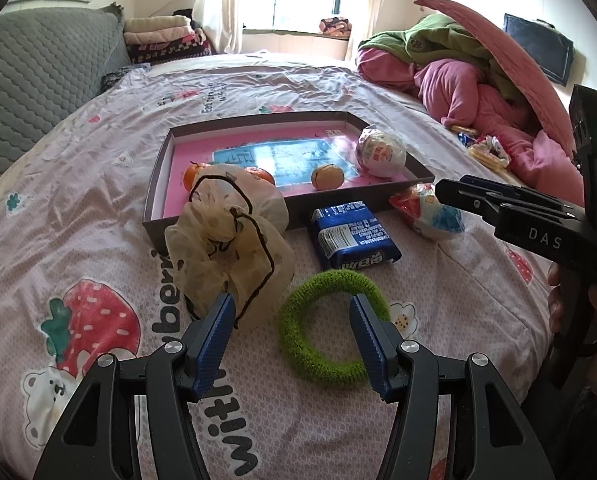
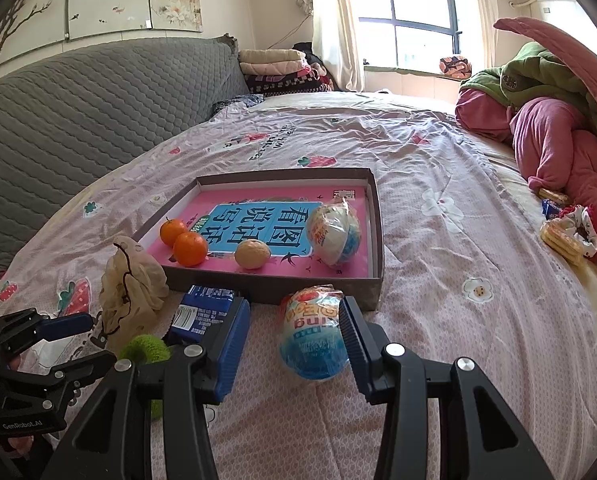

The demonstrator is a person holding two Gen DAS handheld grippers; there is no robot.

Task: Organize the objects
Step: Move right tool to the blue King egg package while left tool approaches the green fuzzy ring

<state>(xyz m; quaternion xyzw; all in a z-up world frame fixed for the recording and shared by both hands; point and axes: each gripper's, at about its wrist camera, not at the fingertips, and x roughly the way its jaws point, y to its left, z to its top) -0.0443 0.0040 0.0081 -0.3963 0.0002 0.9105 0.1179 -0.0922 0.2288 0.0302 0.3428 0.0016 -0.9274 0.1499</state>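
- The box (image 2: 372, 280) on the bed (image 2: 458, 320) already contains two oranges (image 2: 182, 240), a walnut (image 2: 252, 254) and one wrapped egg (image 2: 334, 236).
- The collecting step is judged to be in hand.
- The left gripper (image 1: 292, 320) is seen released, its jaws apart over the green ring (image 1: 322, 360), nothing gripped.
- The right gripper (image 2: 294, 334) stands spread around the second wrapped egg (image 2: 312, 334), just outside the box wall; one pad looks close, yet no clamp is evident.
- Next, closing on each item before lifting it into the box would be called for.
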